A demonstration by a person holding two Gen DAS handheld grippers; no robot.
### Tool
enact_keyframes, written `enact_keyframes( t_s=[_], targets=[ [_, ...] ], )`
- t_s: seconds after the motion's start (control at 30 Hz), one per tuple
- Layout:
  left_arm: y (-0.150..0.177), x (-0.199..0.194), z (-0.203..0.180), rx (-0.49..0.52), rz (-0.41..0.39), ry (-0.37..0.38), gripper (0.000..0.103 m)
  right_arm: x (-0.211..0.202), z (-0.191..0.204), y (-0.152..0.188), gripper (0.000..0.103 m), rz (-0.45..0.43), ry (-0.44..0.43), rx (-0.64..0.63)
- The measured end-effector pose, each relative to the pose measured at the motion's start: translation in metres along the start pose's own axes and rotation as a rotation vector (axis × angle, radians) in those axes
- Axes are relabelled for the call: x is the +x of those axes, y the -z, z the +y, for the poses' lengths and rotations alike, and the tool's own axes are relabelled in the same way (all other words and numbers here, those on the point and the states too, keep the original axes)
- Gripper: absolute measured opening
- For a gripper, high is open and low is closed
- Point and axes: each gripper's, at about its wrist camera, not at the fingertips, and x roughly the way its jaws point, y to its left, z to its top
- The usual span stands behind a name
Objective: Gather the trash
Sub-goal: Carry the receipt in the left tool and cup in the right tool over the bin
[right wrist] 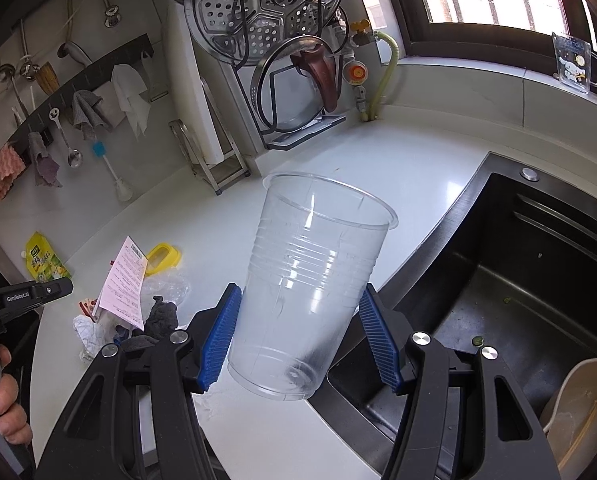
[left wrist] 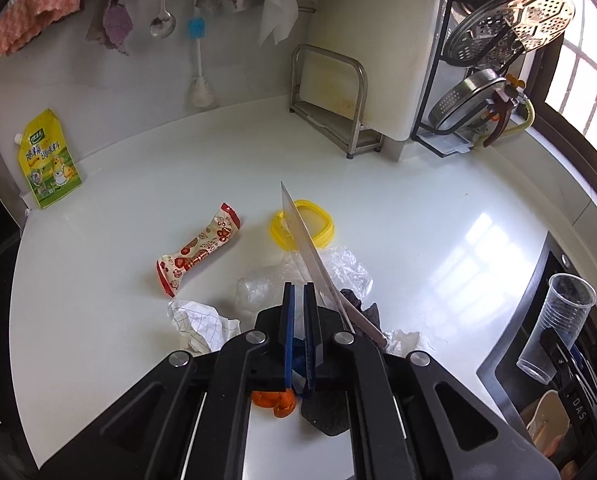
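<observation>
Here my right claw pinches the light, crushable clear plastic cup mid-wall above the surface, while my left claw clamps a flimsy receipt edgewise.

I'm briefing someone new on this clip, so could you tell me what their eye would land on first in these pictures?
First, the clear plastic cup, gripped between the right gripper's blue pads at the edge of the dark sink. Next, the pink receipt pinched upright in the left gripper, above a litter pile on the white counter: a red snack wrapper, crumpled plastic film and a yellow lid.
</observation>
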Motion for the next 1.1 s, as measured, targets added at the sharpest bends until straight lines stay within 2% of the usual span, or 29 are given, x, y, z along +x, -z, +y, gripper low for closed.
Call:
enact_keyframes(
  t_s=[0.1,0.13,0.17,0.23,0.27,0.37,0.63,0.7,0.77,0.87,1.1],
  targets=[
    [-0.007,0.009,-0.003,-0.013,0.006,0.004,0.019,0.002,-0.002,0.000,0.059,-0.001,-0.005,-0.002],
    [-0.009,0.012,-0.004,-0.015,0.003,0.000,0.030,0.003,-0.003,0.000,0.059,-0.001,-0.008,0.001],
    [-0.011,0.015,-0.006,-0.014,-0.001,-0.005,0.046,0.004,-0.004,0.001,0.059,0.000,-0.011,0.005],
    [-0.015,0.021,-0.009,-0.013,-0.016,-0.015,0.069,0.006,-0.008,0.001,0.059,0.004,-0.020,0.019],
    [-0.016,0.024,-0.010,-0.010,-0.020,-0.026,0.070,0.006,-0.009,0.001,0.059,0.006,-0.026,0.027],
    [-0.020,0.043,-0.013,-0.004,0.019,-0.056,0.070,0.004,-0.008,0.001,0.059,-0.001,-0.041,0.031],
    [-0.012,0.085,-0.019,-0.019,0.138,-0.079,0.070,0.001,0.000,0.003,0.059,-0.012,-0.057,0.013],
    [-0.010,0.086,-0.022,-0.008,0.134,-0.077,0.060,0.002,0.000,0.004,0.059,-0.010,-0.058,0.015],
    [-0.008,0.086,-0.025,0.008,0.138,-0.054,0.035,0.002,0.000,0.004,0.059,-0.006,-0.060,0.017],
    [-0.009,0.084,-0.026,0.018,0.132,-0.041,0.011,0.004,0.000,0.005,0.059,0.000,-0.059,0.019],
    [-0.015,0.065,-0.023,0.032,0.070,-0.041,0.008,0.006,-0.002,0.006,0.059,0.005,-0.058,0.024]
  ],
)
